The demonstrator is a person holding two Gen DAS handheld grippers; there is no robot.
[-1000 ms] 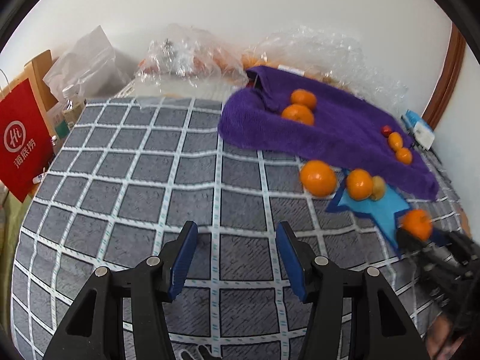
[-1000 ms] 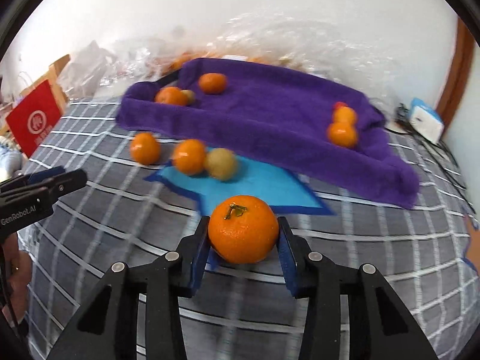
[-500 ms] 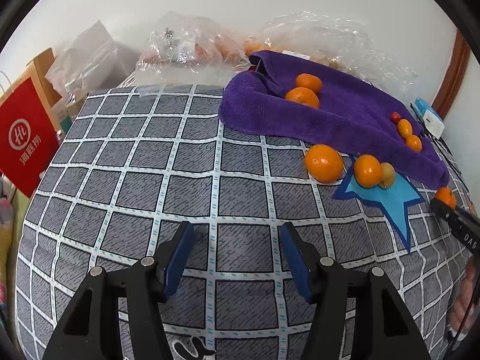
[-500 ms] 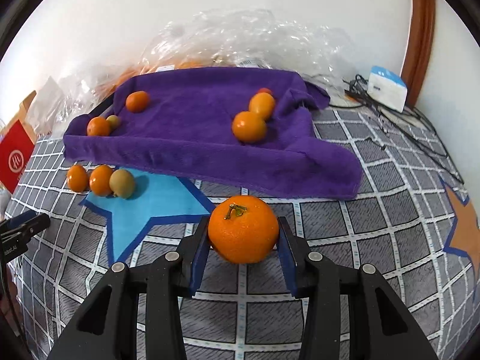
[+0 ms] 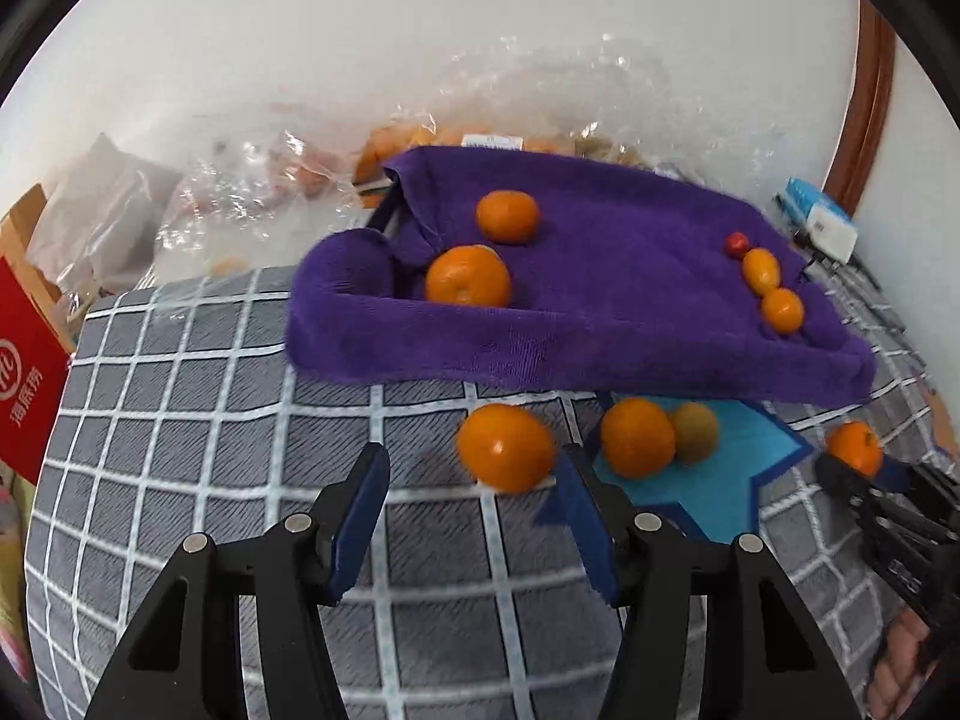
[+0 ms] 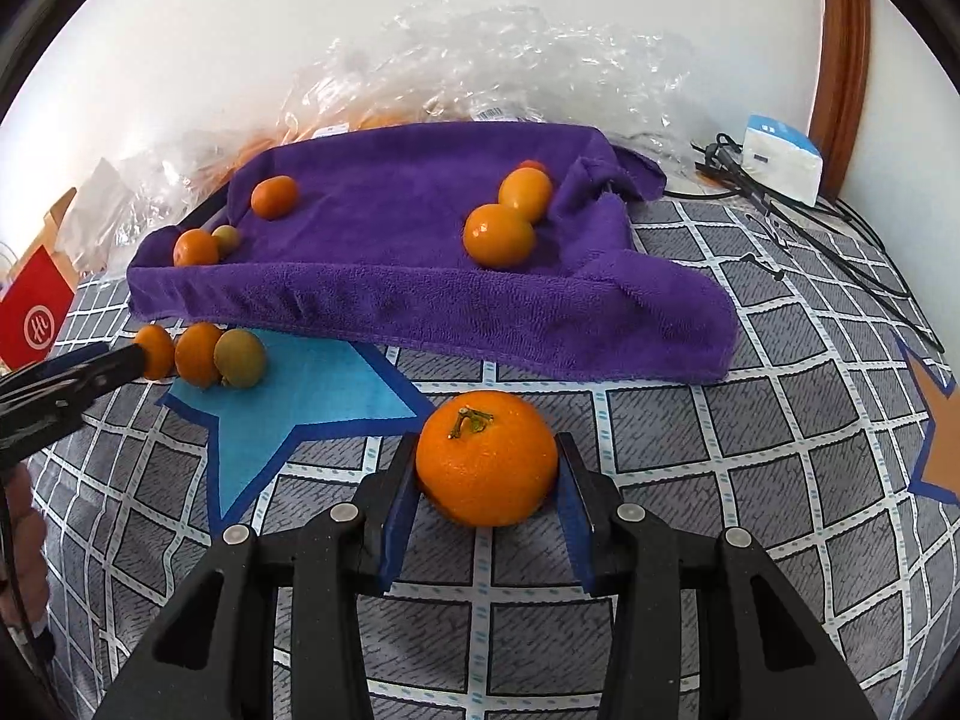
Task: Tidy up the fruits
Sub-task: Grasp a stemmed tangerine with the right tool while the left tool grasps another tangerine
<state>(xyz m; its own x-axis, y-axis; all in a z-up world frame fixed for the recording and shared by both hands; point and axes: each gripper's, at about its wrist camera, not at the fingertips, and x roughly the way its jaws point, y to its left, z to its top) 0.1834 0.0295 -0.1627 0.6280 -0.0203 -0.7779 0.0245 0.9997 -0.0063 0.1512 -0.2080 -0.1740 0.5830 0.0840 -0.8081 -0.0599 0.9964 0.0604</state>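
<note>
My right gripper is shut on a large orange, held just above the checked cloth in front of the purple towel. The same held orange shows in the left wrist view. My left gripper is open, close to a loose orange that lies just beyond its fingertips. Beside it lie another orange and a greenish-brown fruit on a blue star patch. Several oranges rest on the purple towel.
Crumpled clear plastic bags lie behind the towel against the wall. A red paper bag stands at the left. A white and blue box and black cables lie at the far right.
My left gripper has moved forward and right, up to the loose orange. My right gripper keeps its orange and has shifted little.
</note>
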